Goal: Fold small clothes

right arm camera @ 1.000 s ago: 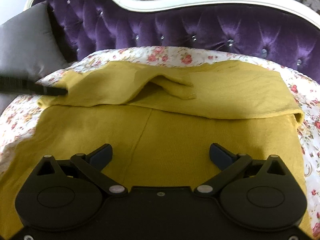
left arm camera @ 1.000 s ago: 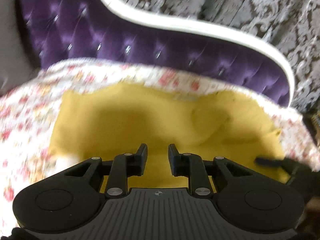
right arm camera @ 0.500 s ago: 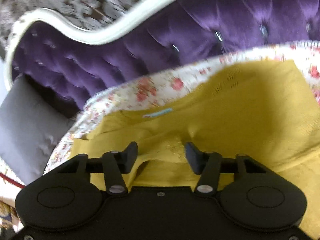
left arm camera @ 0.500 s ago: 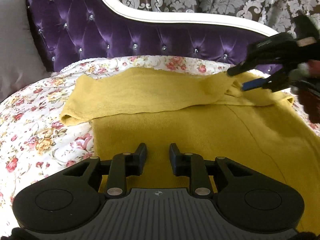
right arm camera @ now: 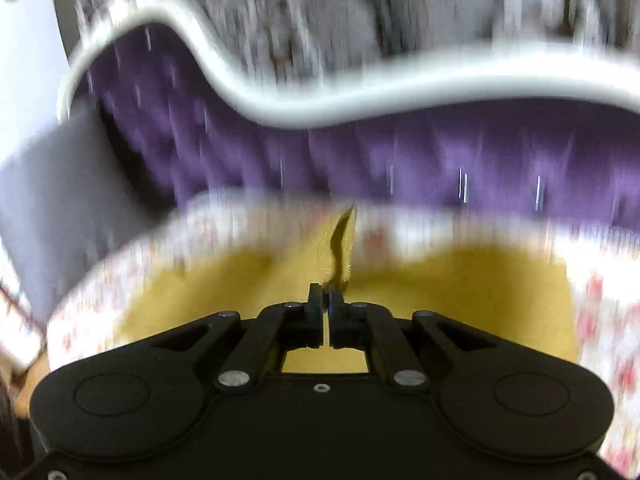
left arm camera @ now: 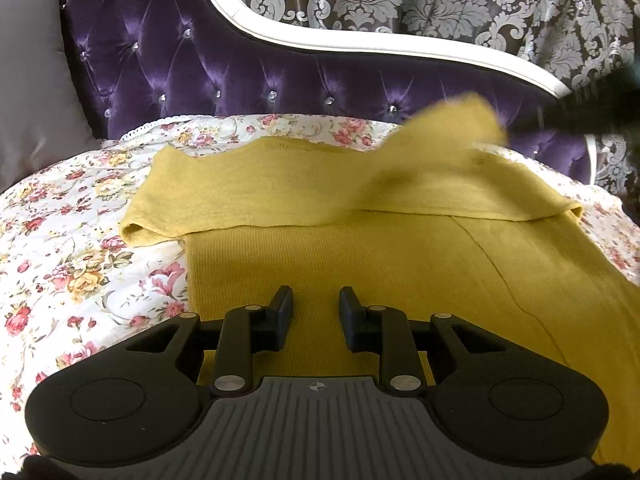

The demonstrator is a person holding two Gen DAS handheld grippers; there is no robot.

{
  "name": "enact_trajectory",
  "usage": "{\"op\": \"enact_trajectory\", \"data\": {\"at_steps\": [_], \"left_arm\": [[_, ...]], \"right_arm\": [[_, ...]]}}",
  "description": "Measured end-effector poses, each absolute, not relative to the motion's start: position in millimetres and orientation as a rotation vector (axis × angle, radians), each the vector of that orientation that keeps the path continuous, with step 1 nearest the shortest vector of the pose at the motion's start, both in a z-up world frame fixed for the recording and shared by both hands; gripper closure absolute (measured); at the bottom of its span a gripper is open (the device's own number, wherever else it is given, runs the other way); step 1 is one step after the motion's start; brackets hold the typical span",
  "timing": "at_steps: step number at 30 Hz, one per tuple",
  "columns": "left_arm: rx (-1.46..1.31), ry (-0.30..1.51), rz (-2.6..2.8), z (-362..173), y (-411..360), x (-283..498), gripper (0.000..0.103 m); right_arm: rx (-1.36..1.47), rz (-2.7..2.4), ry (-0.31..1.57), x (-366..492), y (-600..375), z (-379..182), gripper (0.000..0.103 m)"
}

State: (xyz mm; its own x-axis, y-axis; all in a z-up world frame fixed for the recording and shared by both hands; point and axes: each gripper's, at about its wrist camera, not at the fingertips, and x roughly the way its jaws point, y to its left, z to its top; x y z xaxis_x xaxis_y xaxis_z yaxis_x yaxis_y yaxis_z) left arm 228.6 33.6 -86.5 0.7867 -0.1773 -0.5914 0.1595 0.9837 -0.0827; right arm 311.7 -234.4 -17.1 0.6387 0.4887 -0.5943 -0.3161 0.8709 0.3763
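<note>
The mustard knit garment [left arm camera: 400,264] lies on the floral bedspread [left arm camera: 72,248]. The right gripper [right arm camera: 325,300] has just closed its jaws, pinching a raised fold of it. The left gripper [left arm camera: 315,304] hovers above, jaws narrowly apart and empty

Purple tufted headboard [left arm camera: 248,80], damask curtain [left arm camera: 460,4] behind
</note>
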Motion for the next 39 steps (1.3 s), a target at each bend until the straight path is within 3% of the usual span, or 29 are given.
{"op": "enact_trajectory", "data": {"at_steps": [2, 4, 6, 7, 10, 13, 14, 16, 17, 26, 32, 36, 39], "left_arm": [[-0.035, 0.641, -0.184, -86.4, 33.7, 227.9, 0.078], [-0.035, 0.64, -0.182, -86.5, 33.1, 227.1, 0.078], [-0.034, 0.64, -0.181, -86.3, 32.7, 226.6, 0.078], [-0.034, 0.642, -0.18, -86.3, 33.2, 227.6, 0.078], [-0.04, 0.642, -0.181, -86.0, 33.9, 228.0, 0.078], [-0.04, 0.642, -0.179, -86.0, 33.6, 228.0, 0.078], [-0.038, 0.642, -0.179, -86.0, 33.5, 228.2, 0.078], [-0.037, 0.642, -0.178, -86.1, 33.2, 228.1, 0.078], [-0.037, 0.642, -0.178, -86.1, 33.2, 228.4, 0.078], [-0.028, 0.643, -0.176, -86.8, 32.5, 228.9, 0.078], [-0.018, 0.645, -0.176, -87.1, 32.3, 229.7, 0.078], [-0.006, 0.654, -0.179, -84.9, 32.2, 230.8, 0.078], [0.018, 0.689, -0.185, -77.8, 32.6, 233.7, 0.078]], "right_arm": [[0.236, 0.422, 0.833, 311.6, -236.1, -34.6, 0.087], [0.244, 0.381, 0.828, 313.7, -240.1, -39.9, 0.077], [0.326, 0.372, 0.812, 323.9, -246.8, -42.9, 0.038], [0.363, 0.37, 0.812, 330.9, -248.7, -46.5, 0.036], [0.386, 0.352, 0.836, 347.6, -245.7, -59.6, 0.038], [0.396, 0.357, 0.878, 352.7, -240.4, -73.9, 0.047], [0.395, 0.361, 0.878, 351.3, -238.0, -76.2, 0.053], [0.384, 0.374, 0.873, 350.9, -231.8, -76.5, 0.087], [0.38, 0.392, 0.879, 352.0, -228.2, -75.8, 0.09], [0.143, 0.363, 0.68, 343.4, -247.9, 8.2, 0.091], [0.089, 0.203, 0.798, 370.3, -294.9, -24.1, 0.09], [0.074, 0.145, 0.87, 383.0, -300.1, -58.7, 0.08], [0.079, 0.084, 0.819, 372.1, -306.1, -55.4, 0.059]]}}
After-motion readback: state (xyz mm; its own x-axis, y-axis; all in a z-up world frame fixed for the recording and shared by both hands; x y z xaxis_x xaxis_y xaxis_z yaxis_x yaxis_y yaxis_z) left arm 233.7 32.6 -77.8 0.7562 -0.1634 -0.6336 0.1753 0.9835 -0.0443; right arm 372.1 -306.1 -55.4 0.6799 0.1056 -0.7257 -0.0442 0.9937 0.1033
